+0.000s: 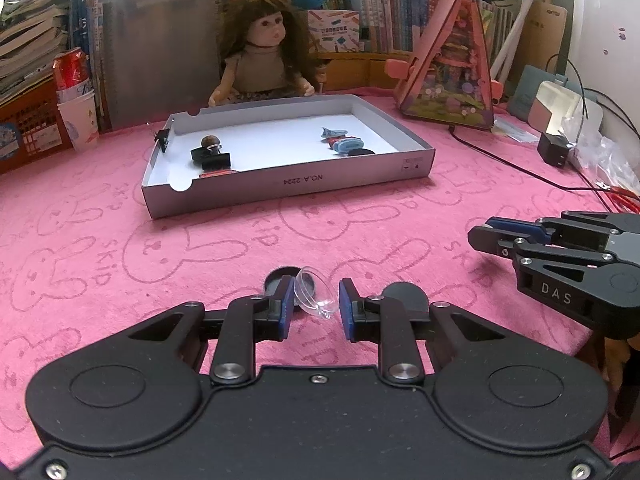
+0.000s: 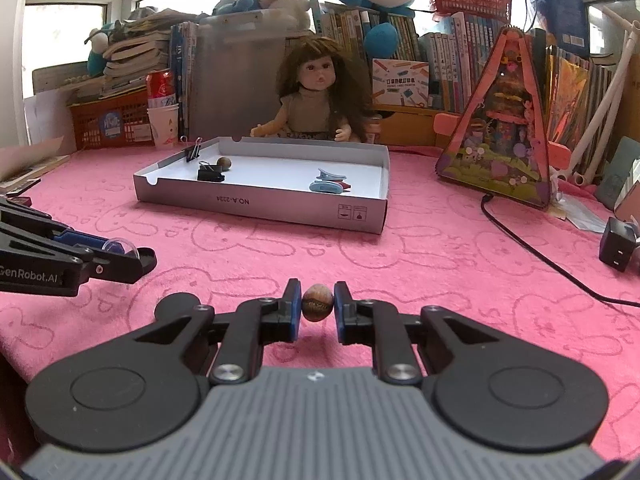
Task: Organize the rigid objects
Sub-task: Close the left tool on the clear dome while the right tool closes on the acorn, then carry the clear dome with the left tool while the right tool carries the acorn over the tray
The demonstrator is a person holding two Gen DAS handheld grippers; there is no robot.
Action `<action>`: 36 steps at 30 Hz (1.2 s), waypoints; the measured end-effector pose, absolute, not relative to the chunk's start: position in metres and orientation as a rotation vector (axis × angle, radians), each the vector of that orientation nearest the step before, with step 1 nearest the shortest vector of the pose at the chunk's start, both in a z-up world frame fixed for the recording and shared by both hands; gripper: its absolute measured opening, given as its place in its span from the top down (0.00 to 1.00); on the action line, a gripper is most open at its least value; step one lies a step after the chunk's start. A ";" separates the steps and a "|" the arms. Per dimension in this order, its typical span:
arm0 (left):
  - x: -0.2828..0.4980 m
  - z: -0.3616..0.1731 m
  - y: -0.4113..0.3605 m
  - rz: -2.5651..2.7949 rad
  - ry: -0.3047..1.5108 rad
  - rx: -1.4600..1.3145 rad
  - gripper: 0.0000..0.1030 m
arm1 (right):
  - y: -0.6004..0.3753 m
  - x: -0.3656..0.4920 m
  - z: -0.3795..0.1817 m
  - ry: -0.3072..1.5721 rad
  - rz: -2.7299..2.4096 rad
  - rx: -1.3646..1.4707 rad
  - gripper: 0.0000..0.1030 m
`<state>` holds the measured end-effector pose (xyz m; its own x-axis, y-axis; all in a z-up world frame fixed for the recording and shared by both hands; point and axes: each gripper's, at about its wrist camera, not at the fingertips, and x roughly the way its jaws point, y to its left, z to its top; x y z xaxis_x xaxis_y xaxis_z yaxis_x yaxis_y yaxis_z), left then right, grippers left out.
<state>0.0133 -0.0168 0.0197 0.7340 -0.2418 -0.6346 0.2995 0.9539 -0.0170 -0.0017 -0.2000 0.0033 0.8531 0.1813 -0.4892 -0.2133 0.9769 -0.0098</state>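
In the right wrist view my right gripper is shut on a small brown nut, held just above the pink cloth. My left gripper is shut on a clear plastic dome that tilts between its blue pads, low over the cloth. A black round lid lies just beyond its left finger. The left gripper also shows at the left edge of the right wrist view with the dome in it. The right gripper enters from the right. Farther back lies a grey box-lid tray.
The tray holds black binder clips, another brown nut and blue hair clips. Behind it sit a doll, a grey bin and books. A pink toy house, a black cable and a plug lie to the right.
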 end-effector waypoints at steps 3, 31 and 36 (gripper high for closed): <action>0.015 0.021 -0.015 -0.291 0.682 0.080 0.78 | -0.199 0.000 0.003 0.512 0.207 -0.059 0.79; 0.062 0.035 0.004 -0.199 0.653 0.026 0.78 | -0.196 0.051 0.014 0.571 0.180 0.060 0.79; 0.079 0.039 0.008 -0.177 0.644 0.015 0.78 | -0.196 0.068 0.019 0.581 0.179 0.092 0.79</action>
